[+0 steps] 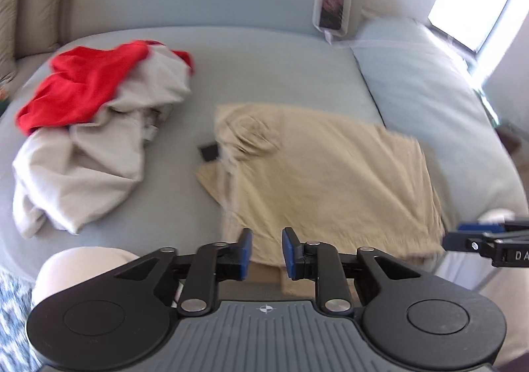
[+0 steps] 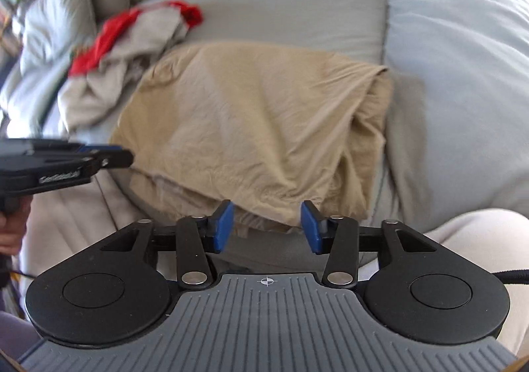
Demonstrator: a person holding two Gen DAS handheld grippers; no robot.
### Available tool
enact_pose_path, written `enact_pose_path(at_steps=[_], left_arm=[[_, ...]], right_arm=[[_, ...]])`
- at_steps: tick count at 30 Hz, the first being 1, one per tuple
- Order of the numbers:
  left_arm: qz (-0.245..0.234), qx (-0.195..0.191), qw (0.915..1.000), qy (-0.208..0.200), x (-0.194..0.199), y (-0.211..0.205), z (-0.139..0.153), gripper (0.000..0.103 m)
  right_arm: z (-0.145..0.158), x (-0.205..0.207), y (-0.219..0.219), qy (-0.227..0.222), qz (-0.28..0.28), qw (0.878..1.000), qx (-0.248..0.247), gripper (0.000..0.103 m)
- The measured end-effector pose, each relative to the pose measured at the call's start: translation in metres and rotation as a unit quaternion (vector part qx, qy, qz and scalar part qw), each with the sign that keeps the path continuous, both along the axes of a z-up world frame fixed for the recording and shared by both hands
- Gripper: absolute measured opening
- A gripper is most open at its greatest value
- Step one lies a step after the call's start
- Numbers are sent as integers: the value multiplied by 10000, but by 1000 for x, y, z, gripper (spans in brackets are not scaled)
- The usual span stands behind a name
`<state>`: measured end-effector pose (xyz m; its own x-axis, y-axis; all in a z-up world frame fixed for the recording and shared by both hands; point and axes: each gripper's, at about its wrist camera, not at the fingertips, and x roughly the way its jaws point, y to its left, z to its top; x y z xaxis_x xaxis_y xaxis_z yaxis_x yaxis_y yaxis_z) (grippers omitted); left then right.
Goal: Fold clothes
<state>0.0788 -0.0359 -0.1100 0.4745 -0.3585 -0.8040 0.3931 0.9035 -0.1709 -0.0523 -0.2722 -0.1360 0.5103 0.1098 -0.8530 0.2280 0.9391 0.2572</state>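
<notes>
A pale blue-grey sofa (image 1: 271, 74) is filling both views, its seat carrying everything else. A lighter blue cushion (image 1: 429, 101) is lying at the right end of the seat.

The tan garment (image 1: 330, 173) is lying folded on the seat between the cushion and the pile, its near edge hanging just over the front of the seat. In the right wrist view its right side is bunching into layered folds against the cushion.

A crumpled heap is sitting well to the left on the seat: a light grey garment (image 1: 86, 167) with a red garment (image 1: 76, 87) lying across its far part. The heap is lying apart from the tan garment.

The left gripper (image 1: 267, 248) is hovering above the near edge of the tan garment, jaws parted by a narrow gap, nothing between the blue pads. The right gripper (image 2: 267, 226) is hovering at the same near edge further right, jaws spread wider, nothing pinched.

A phone in a clear case (image 1: 332, 3) is leaning on the sofa back, a white cable trailing from it. A small dark object (image 1: 209, 151), too blurred to identify, is lying at the tan garment's left edge.
</notes>
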Motion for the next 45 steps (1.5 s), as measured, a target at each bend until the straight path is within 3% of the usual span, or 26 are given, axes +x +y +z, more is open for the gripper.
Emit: enact_pose_path(at_steps=[2, 4, 8, 12, 14, 18, 20, 23, 24, 25, 26, 27, 29, 33, 37, 40, 41, 42, 43, 45], left_arm=[[334, -123, 9994, 15, 9, 10, 2, 40], [444, -209, 9987, 156, 20, 11, -3, 44], [302, -169, 9983, 468, 40, -6, -20, 47], [105, 146, 9973, 711, 47, -25, -42, 48], [1, 146, 9967, 805, 46, -30, -50, 54], [-328, 332, 9976, 515, 32, -39, -57, 57], [-487, 482, 9971, 330, 24, -43, -57, 51], [-610, 522, 9964, 273, 21, -42, -53, 40], [-620, 507, 9964, 276, 20, -41, -52, 39], [-619, 489, 9965, 280, 20, -40, -51, 35], [-618, 470, 9966, 284, 20, -39, -50, 31], [-587, 418, 9969, 320, 19, -37, -48, 28], [-448, 228, 9976, 473, 18, -33, -44, 22], [69, -330, 9964, 782, 4, -25, -29, 19], [535, -782, 9898, 1062, -13, -33, -22, 20], [668, -554, 9864, 1395, -14, -53, -42, 20], [667, -456, 9866, 1415, -14, -57, -47, 21], [645, -402, 9873, 1394, -16, -59, -49, 21], [604, -380, 9880, 1368, -16, -60, -50, 22], [564, -419, 9876, 1401, -15, -57, -50, 22]], right_arm=[[3, -3, -17, -123, -409, 9990, 120, 54], [0, -3, -33, -138, -782, 9963, 314, 56], [-14, 6, -53, -116, -1278, 9894, 683, 77], [-31, 20, -65, -144, -1684, 9824, 794, 77], [-40, 29, -70, -123, -1795, 9807, 763, 78], [-66, 41, -77, 21, -1776, 9816, 708, 84], [-81, 42, -79, -21, -1743, 9817, 769, 87], [-75, 40, -68, -265, -1399, 9888, 447, 72], [-72, 40, -63, -344, -1255, 9909, 338, 52], [-67, 42, -60, -407, -1103, 9926, 310, 48], [-62, 44, -56, -373, -1017, 9939, 217, 37], [-58, 49, -52, -360, -895, 9951, 233, 13], [-49, 59, -43, -267, -669, 9974, 14, 7], [-14, 87, -17, -498, 82, 9905, -1277, 4], [27, 122, 10, -1067, 709, 9649, -2291, 4], [32, 156, 22, -1053, 984, 9520, -2699, 9], [26, 166, 21, -826, 887, 9559, -2674, 17], [21, 175, 18, -590, 763, 9602, -2622, 31], [17, 177, 11, -351, 514, 9682, -2423, 38], [19, 163, -7, -318, 15, 9849, -1704, 42]])
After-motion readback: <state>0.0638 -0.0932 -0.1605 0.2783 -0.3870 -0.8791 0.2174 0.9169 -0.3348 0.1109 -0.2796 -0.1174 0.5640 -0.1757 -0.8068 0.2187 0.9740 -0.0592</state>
